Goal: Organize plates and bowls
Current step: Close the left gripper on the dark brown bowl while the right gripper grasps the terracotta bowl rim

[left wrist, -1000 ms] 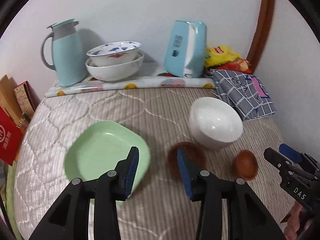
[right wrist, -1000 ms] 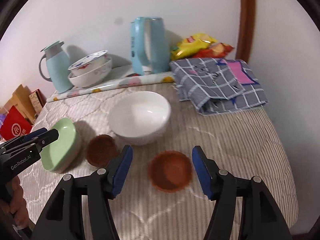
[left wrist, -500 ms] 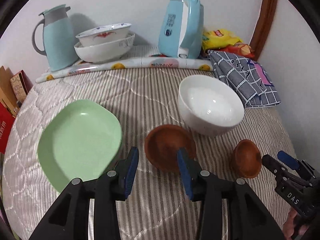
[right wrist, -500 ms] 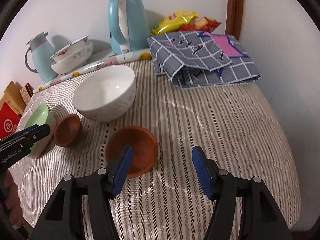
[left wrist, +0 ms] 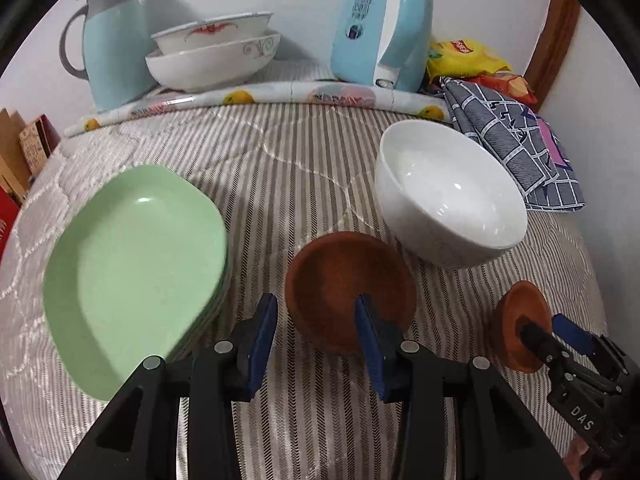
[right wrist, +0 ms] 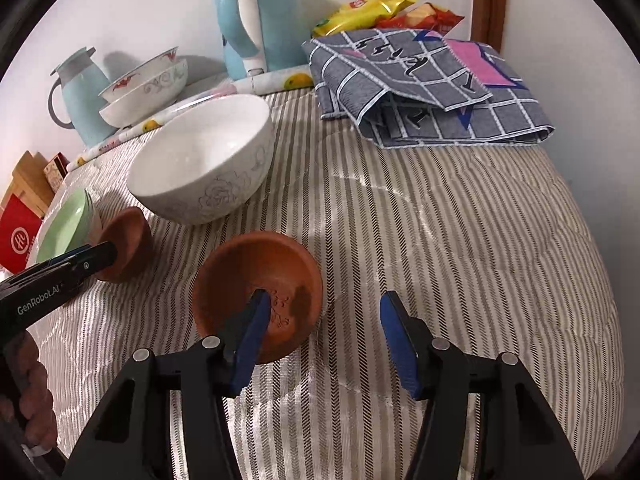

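Note:
Two small brown clay bowls sit on the striped quilt. My left gripper (left wrist: 316, 330) is open, its right finger inside the left clay bowl (left wrist: 344, 280) and its left finger outside the near rim. My right gripper (right wrist: 324, 330) is open, its left finger inside the right clay bowl (right wrist: 256, 292), its right finger out over the quilt. A stack of green plates (left wrist: 132, 268) lies left of the left bowl. A large white bowl (left wrist: 448, 200) stands behind both clay bowls. The right clay bowl (left wrist: 516, 330) and right gripper show in the left wrist view.
At the back stand a blue thermos jug (left wrist: 110, 36), two stacked patterned bowls (left wrist: 212, 56), a blue kettle (left wrist: 384, 24) and snack bags (left wrist: 468, 58). A folded grey checked cloth (right wrist: 432, 88) lies back right. Boxes (right wrist: 20, 216) stand at the left edge.
Both grippers have moved forward and down to the clay bowls. Each now has one finger inside a bowl's rim. The jaws stay open.

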